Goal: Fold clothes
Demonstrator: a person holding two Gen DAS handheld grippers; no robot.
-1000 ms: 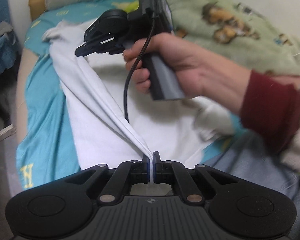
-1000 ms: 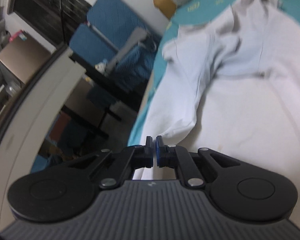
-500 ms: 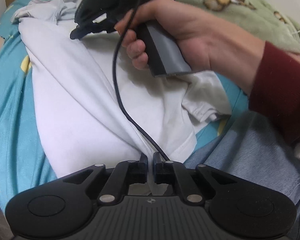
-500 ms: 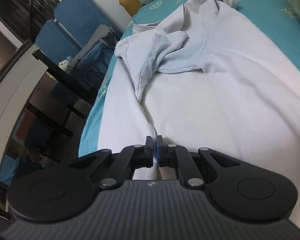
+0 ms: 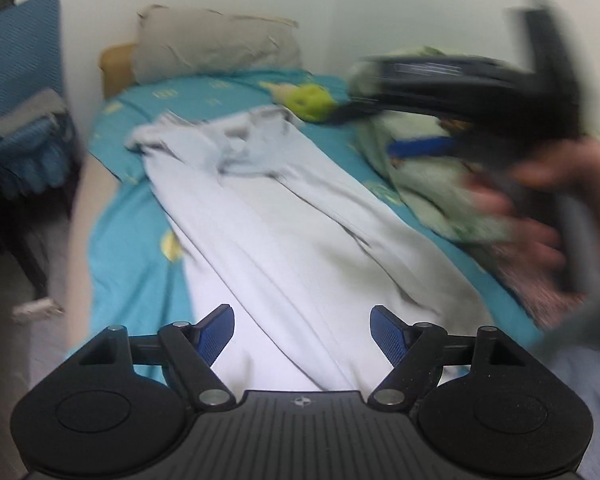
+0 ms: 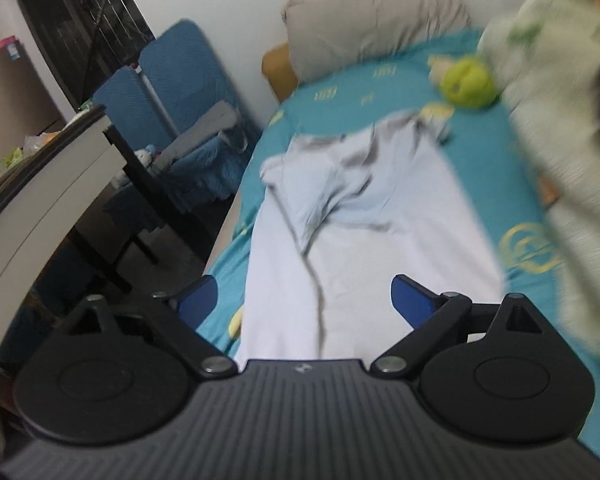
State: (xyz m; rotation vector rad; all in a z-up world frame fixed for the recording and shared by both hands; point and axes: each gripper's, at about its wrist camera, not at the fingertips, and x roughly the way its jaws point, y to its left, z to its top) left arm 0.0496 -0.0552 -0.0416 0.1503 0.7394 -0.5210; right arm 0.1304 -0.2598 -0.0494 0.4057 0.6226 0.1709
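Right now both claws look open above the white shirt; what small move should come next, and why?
Probably bring the left claw down to pinch the shirt's near hem. The white shirt lies on the teal sheet as a long strip, one side already folded in, and both the left claw and the right claw are open and empty, so the lengthwise fold looks next.

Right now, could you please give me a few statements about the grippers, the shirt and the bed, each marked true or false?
1. The left gripper is open. True.
2. The right gripper is clamped on the white shirt. False: its fingers are spread wide and hold nothing.
3. The shirt lies lengthwise on the teal bedsheet. True.
4. A red ball sits near the pillow. False: it is a yellow-green toy.
5. The shirt hangs from a chair. False: it lies on the bed.
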